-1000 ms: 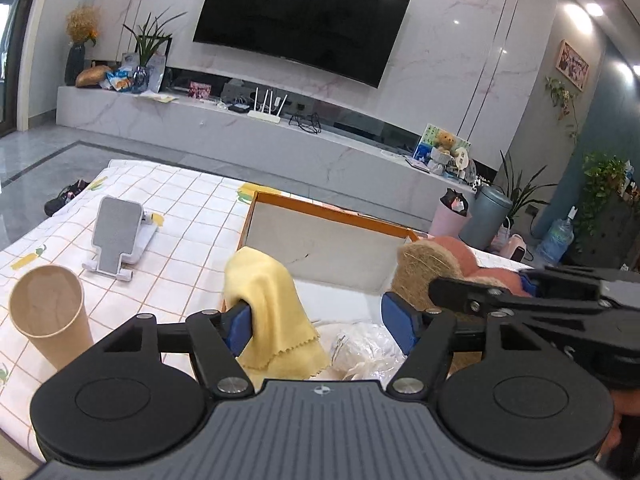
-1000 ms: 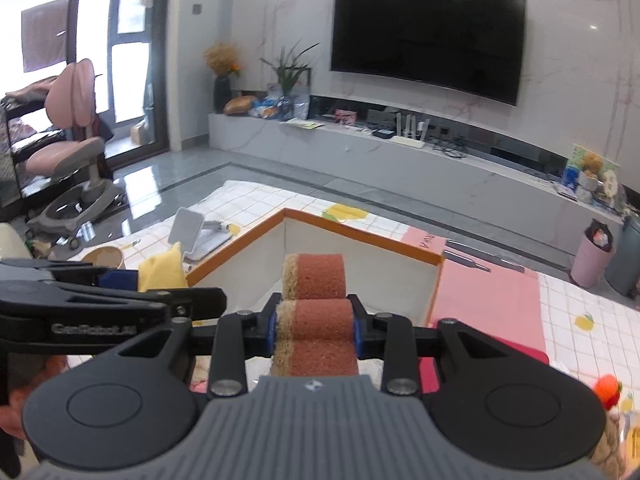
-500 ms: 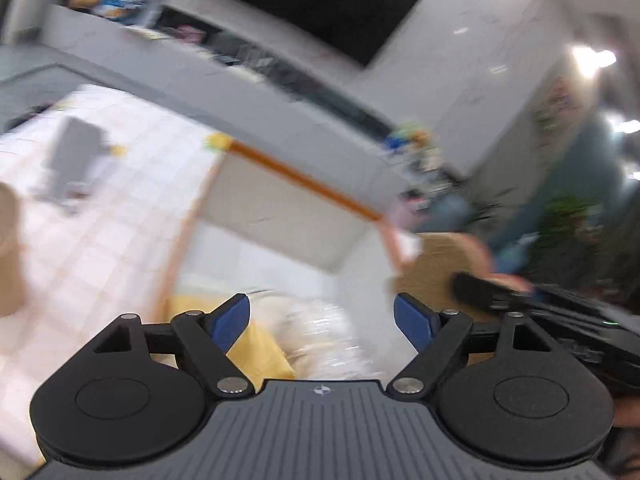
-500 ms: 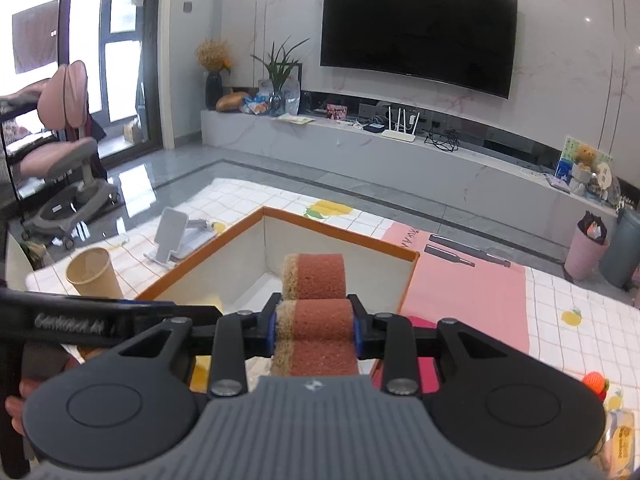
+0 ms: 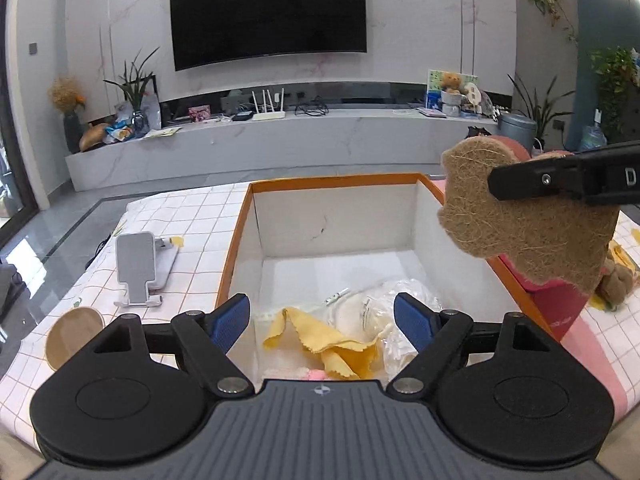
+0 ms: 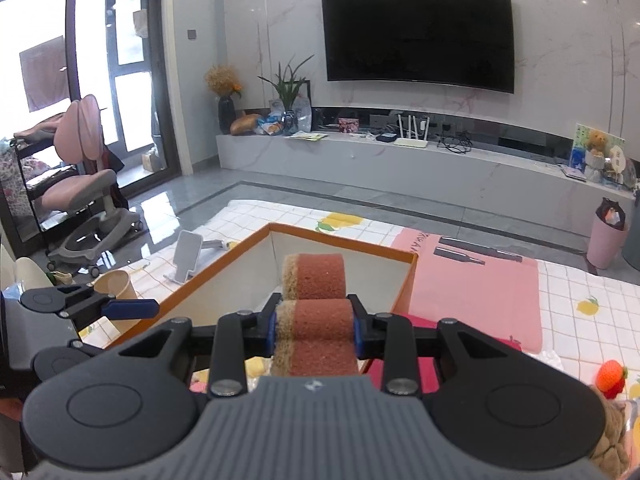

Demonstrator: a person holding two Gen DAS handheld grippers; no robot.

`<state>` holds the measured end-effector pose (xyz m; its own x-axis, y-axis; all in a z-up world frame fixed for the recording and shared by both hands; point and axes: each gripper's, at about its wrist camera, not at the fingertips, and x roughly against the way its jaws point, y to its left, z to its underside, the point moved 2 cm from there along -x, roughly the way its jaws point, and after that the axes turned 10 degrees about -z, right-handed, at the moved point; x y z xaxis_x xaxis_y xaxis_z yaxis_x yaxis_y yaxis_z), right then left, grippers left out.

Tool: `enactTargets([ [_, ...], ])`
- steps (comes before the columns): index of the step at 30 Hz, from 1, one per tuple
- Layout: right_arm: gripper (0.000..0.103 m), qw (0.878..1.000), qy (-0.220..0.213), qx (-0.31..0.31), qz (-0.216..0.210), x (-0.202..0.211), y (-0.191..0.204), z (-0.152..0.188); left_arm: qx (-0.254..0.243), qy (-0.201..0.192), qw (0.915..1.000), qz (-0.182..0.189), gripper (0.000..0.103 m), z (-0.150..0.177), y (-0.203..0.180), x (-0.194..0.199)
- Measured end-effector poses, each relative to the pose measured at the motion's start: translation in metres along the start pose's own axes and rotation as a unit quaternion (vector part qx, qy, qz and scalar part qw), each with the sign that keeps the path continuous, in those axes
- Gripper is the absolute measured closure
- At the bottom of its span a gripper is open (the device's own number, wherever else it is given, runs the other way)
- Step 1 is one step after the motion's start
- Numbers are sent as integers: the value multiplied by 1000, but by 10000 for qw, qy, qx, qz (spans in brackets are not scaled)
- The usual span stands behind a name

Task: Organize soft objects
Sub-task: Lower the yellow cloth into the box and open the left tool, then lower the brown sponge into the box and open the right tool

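Blue fingers (image 5: 228, 320) of the left gripper (image 5: 322, 322) are standing wide apart, gripping nothing, hovering over the orange-rimmed box (image 5: 332, 182). Inside the box, at six o'clock, a yellow cloth (image 5: 320, 340) is lying beside a clear plastic bag (image 5: 384, 312). At three o'clock, the right gripper (image 6: 314, 326) is pinching a brown scouring sponge (image 6: 314, 280) above the box's edge.

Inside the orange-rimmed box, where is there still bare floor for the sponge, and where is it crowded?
The box floor is bare along the far wall and in its far left corner. The near part is crowded: the yellow cloth and a plastic bag lie there, between the open left gripper's fingers. The right gripper holds the sponge over the box.
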<state>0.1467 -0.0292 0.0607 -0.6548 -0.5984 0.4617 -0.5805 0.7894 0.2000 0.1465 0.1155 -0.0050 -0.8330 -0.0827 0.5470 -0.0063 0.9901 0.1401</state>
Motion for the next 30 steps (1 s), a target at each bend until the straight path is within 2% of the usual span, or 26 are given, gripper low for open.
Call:
enactTargets([
  [4,71,9992,112,-171,-355,-14,-8,-7,154,-67,9998,85,7,1,6,3],
  [8,71,9976,306,-163,-601,-37,-17,-18,202,-114,9997,-15,7,2,10,3],
  [10,71,9967,364,-89,-723,-51,-19,-26,252,-96,9996,57,7,3,11,2],
  [15,71,9906,820,-66,-1089,-102,-25,-41,223,-80,9997,8,7,6,14,-4],
  [18,71,9880,1233,85,-930,-141,-20,-39,283,31,9996,-29,7,11,18,-11],
  [21,71,9794,1656,-126,-1150,-178,-21,-31,305,98,9993,170,7,15,22,-15],
  [24,71,9691,2073,-96,-1335,-207,-16,-27,322,52,9993,191,7,14,23,-15],
  [26,71,9671,2166,-70,-1332,-221,-14,-26,309,29,9993,184,7,14,22,-15],
  [30,71,9667,2171,-526,-1249,-243,-21,-22,240,-9,9997,90,7,15,18,-14],
])
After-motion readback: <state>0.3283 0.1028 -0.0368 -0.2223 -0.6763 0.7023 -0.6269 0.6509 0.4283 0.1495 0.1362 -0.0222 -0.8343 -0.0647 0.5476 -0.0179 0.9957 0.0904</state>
